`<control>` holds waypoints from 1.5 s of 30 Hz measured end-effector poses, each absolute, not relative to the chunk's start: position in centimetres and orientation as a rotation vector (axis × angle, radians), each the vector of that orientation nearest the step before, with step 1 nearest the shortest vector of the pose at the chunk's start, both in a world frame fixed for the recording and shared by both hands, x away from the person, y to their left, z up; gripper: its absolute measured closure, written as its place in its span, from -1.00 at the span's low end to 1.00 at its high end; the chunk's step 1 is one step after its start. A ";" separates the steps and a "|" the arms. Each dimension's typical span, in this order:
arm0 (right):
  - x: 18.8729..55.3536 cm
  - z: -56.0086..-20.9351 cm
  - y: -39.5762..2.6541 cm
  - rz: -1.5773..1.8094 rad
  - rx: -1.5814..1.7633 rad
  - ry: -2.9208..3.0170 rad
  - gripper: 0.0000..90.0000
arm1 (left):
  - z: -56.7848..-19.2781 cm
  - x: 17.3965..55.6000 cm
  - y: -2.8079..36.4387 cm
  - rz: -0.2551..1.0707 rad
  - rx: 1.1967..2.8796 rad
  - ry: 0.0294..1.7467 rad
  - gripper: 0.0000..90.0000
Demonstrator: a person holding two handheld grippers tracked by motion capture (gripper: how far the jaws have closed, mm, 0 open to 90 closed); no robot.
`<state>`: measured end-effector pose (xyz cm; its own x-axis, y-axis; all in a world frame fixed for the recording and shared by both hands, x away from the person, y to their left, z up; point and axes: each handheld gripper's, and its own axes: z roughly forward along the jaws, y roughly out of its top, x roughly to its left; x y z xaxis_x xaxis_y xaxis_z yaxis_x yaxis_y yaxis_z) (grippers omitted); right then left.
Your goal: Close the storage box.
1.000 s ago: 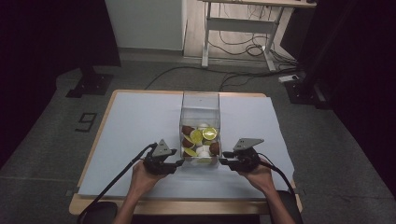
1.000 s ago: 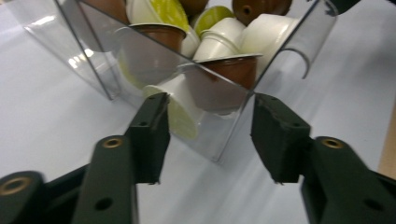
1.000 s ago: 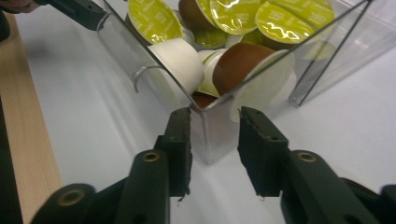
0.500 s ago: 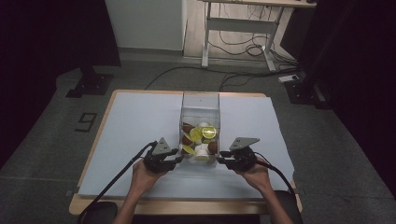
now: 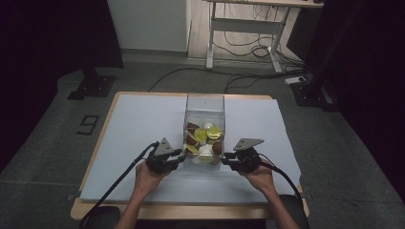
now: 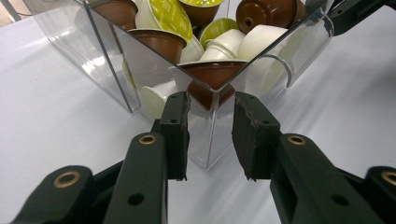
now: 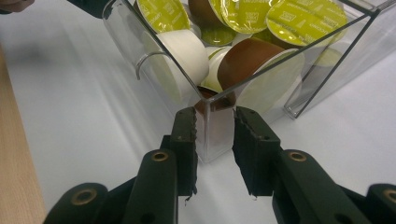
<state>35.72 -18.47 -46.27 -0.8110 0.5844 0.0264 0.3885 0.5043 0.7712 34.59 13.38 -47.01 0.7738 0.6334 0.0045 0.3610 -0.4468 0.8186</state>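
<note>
the clear box (image 5: 204,125) of coffee capsules (image 5: 206,137) stands on the white sheet over the table (image 5: 119,125), its long axis running away from the person, its near end just ahead of and between the two hands. the left hand-held gripper (image 5: 177,159) sits at the near left corner, the right hand-held gripper (image 5: 228,161) at the near right corner, so each hand is equally close to its own corner and neither has to reach.

in the left gripper view the left hand-held gripper (image 6: 211,135) has its jaws apart, straddling the vertical corner edge of the clear box (image 6: 212,123), with a gap on both sides of the plastic. in the right gripper view the right hand-held gripper (image 7: 214,142) also straddles its corner of the clear box (image 7: 212,135); the jaws stand narrower and very near the walls, but they look not quite pressed on, so i judge them open. brown, white and green-lidded coffee capsules (image 7: 243,60) are piled inside against the near wall.

compared with the earlier frames, both hands have moved inward and forward to the box's near corners; the box itself has not shifted.
</note>
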 end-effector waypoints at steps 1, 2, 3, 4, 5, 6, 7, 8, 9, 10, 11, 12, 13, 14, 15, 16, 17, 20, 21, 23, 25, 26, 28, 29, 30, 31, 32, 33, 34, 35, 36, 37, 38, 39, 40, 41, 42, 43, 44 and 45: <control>35.7 -46.3 -18.4 1.193 0.833 2.512 0.54 | -47.0 34.6 13.4 0.388 2.082 0.739 0.47; 35.7 -46.3 -18.4 1.191 0.833 2.513 0.54 | -47.0 34.6 13.4 0.387 2.081 0.739 0.47; 35.7 -46.2 -18.4 1.188 0.831 2.510 0.52 | -47.0 34.6 13.4 0.387 2.082 0.738 0.47; 35.6 -46.2 -18.4 1.184 0.837 2.507 0.50 | -47.0 34.7 13.4 0.386 2.082 0.737 0.47; 35.6 -46.2 -18.4 1.184 0.837 2.507 0.50 | -47.0 34.7 13.4 0.386 2.082 0.737 0.47; 35.6 -46.1 -18.5 1.180 0.841 2.502 0.49 | -47.0 34.7 13.4 0.383 2.081 0.737 0.47; 35.4 -45.9 -18.7 1.178 0.855 2.498 0.41 | -47.0 34.7 13.4 0.381 2.081 0.736 0.46; 35.3 -45.8 -18.7 1.179 0.859 2.500 0.41 | -47.0 34.7 13.4 0.381 2.081 0.736 0.46; 35.3 -45.8 -18.7 1.179 0.859 2.500 0.41 | -47.0 34.7 13.4 0.381 2.081 0.735 0.46; 35.0 -45.7 -18.7 1.178 0.856 2.509 0.40 | -47.0 34.8 13.4 0.378 2.082 0.734 0.46; 34.8 -45.7 -18.7 1.176 0.855 2.510 0.41 | -47.0 34.8 13.4 0.377 2.081 0.734 0.46; 34.7 -45.7 -18.7 1.177 0.855 2.512 0.43 | -47.1 34.8 13.4 0.376 2.080 0.734 0.46; 34.5 -45.7 -18.7 1.184 0.854 2.518 0.45 | -47.1 34.8 13.3 0.375 2.079 0.733 0.46; 34.4 -45.6 -18.6 1.189 0.854 2.518 0.47 | -47.1 34.8 13.3 0.376 2.076 0.733 0.46; 34.3 -45.5 -18.6 1.193 0.853 2.518 0.49 | -47.2 34.9 13.2 0.375 2.071 0.734 0.46; 34.2 -45.4 -18.7 1.200 0.855 2.521 0.50 | -47.2 34.9 13.1 0.371 2.067 0.737 0.46; 34.1 -45.4 -18.7 1.212 0.856 2.523 0.51 | -47.2 34.9 13.1 0.371 2.067 0.737 0.46; 34.0 -45.4 -18.6 1.222 0.856 2.532 0.53 | -47.3 35.1 13.0 0.370 2.058 0.743 0.46; 34.1 -45.5 -18.5 1.225 0.857 2.535 0.54 | -47.3 35.2 13.0 0.372 2.058 0.744 0.46; 34.3 -45.6 -18.2 1.231 0.851 2.542 0.57 | -47.3 35.2 13.0 0.372 2.059 0.747 0.46; 34.4 -45.6 -18.1 1.233 0.846 2.543 0.58 | -47.2 35.3 13.0 0.374 2.059 0.750 0.46; 34.5 -45.5 -17.7 1.243 0.834 2.543 0.60 | -47.2 35.2 12.9 0.375 2.059 0.751 0.46; 34.5 -45.4 -17.4 1.244 0.828 2.544 0.61 | -47.2 35.2 12.9 0.377 2.061 0.751 0.45; 34.6 -45.4 -17.2 1.240 0.826 2.547 0.62 | -47.2 35.2 12.9 0.380 2.063 0.751 0.45; 34.6 -45.4 -17.0 1.233 0.815 2.552 0.63 | -47.3 35.1 12.9 0.381 2.065 0.751 0.45; 34.6 -45.5 -16.8 1.225 0.816 2.552 0.63 | -47.3 35.1 12.9 0.384 2.069 0.750 0.45; 34.7 -45.5 -16.7 1.221 0.811 2.556 0.64 | -47.3 35.1 12.9 0.388 2.074 0.746 0.45; 34.7 -45.5 -16.5 1.222 0.812 2.555 0.64 | -47.3 35.0 12.8 0.388 2.075 0.744 0.44; 34.8 -45.4 -16.4 1.223 0.809 2.555 0.65 | -47.3 35.0 12.8 0.384 2.076 0.744 0.41; 34.8 -45.4 -16.3 1.228 0.806 2.551 0.66 | -47.2 34.9 12.8 0.395 2.075 0.744 0.41; 34.8 -45.3 -16.1 1.232 0.803 2.551 0.67 | -47.2 34.8 12.9 0.403 2.074 0.744 0.41; 34.9 -45.3 -16.0 1.239 0.799 2.555 0.67 | -47.1 34.8 12.9 0.402 2.072 0.745 0.41; 34.9 -45.3 -15.9 1.234 0.801 2.557 0.67 | -47.1 34.7 13.0 0.404 2.070 0.744 0.41; 34.9 -45.3 -15.7 1.225 0.799 2.559 0.68 | -47.0 34.6 13.0 0.408 2.070 0.744 0.41; 35.0 -45.3 -15.6 1.220 0.796 2.561 0.68 | -47.0 34.6 13.1 0.409 2.070 0.744 0.41; 35.0 -45.4 -15.5 1.218 0.802 2.559 0.69 | -47.0 34.5 13.2 0.408 2.070 0.744 0.40; 35.0 -45.4 -15.5 1.218 0.802 2.559 0.69 | -47.0 34.5 13.2 0.408 2.070 0.744 0.39; 35.2 -45.5 -15.4 1.208 0.806 2.558 0.70 | -47.0 34.4 13.3 0.412 2.076 0.743 0.38; 35.2 -45.5 -15.4 1.208 0.806 2.558 0.70 | -47.0 34.4 13.3 0.412 2.076 0.743 0.37; 35.2 -45.5 -15.2 1.212 0.805 2.556 0.71 | -47.1 34.3 13.3 0.411 2.079 0.745 0.36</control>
<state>35.21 -15.23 -45.48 -0.8316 0.5531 0.0507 0.3892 0.5151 0.7637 34.27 13.34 -47.15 0.7667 0.6418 0.0158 0.3564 -0.4461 0.8210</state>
